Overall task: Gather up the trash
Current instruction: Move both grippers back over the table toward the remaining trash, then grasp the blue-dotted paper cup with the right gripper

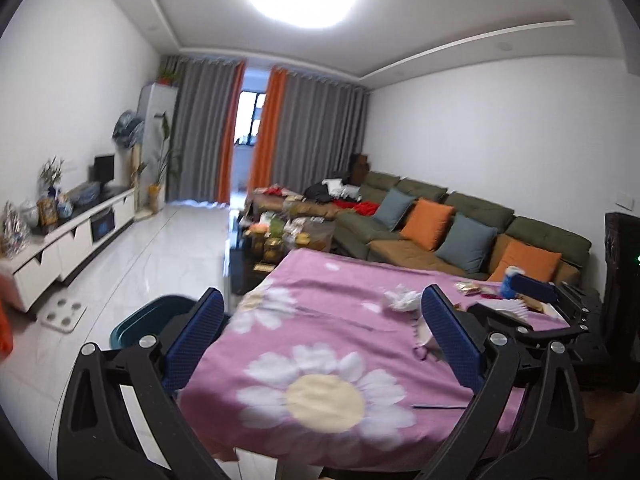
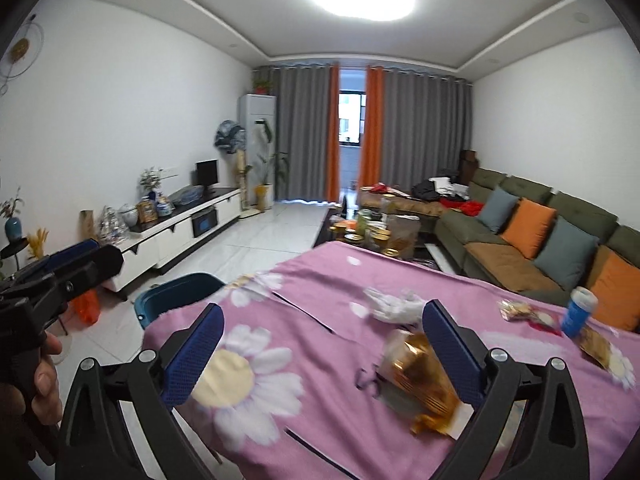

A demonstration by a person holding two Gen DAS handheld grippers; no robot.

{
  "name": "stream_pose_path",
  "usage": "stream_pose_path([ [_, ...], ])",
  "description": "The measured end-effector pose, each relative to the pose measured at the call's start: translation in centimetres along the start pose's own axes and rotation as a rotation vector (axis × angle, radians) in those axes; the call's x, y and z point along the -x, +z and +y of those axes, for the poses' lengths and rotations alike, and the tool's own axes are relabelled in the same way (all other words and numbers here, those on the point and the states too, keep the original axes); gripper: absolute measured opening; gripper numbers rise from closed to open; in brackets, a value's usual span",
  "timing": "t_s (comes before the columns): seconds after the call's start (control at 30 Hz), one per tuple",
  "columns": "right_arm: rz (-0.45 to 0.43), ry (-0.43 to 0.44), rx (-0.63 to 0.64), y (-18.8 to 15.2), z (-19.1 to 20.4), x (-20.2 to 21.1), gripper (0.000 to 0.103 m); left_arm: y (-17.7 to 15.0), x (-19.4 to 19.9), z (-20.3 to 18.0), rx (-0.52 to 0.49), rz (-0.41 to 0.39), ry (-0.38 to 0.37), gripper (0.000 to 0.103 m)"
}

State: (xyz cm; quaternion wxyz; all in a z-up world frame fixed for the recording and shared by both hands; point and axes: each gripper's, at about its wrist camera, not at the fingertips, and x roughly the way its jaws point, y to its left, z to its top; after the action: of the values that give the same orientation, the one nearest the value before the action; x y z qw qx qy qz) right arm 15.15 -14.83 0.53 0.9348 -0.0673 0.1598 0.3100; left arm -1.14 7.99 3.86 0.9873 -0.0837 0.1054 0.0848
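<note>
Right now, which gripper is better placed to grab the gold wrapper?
Right. The right gripper is open with the gold wrapper beside its right-hand finger; the left gripper, also open, faces bare pink tablecloth.

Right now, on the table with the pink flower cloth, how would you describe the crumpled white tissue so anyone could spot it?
Start at the table with the pink daisy cloth. Near its middle, toward the sofa end, lies the crumpled white tissue, just beyond the shiny gold wrapper. It is the only plain white, soft wad there; the gold wrapper glints, and the blue cup stands upright off to the right.
</note>
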Motion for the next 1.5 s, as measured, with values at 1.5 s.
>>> stream_pose_path([
  [1.5, 0.099, -0.277, -0.320, -9.8, -8.7, 5.2, 0.096, -4.0, -7.5, -9.7, -0.153, 0.129, -0.242, 0.097],
])
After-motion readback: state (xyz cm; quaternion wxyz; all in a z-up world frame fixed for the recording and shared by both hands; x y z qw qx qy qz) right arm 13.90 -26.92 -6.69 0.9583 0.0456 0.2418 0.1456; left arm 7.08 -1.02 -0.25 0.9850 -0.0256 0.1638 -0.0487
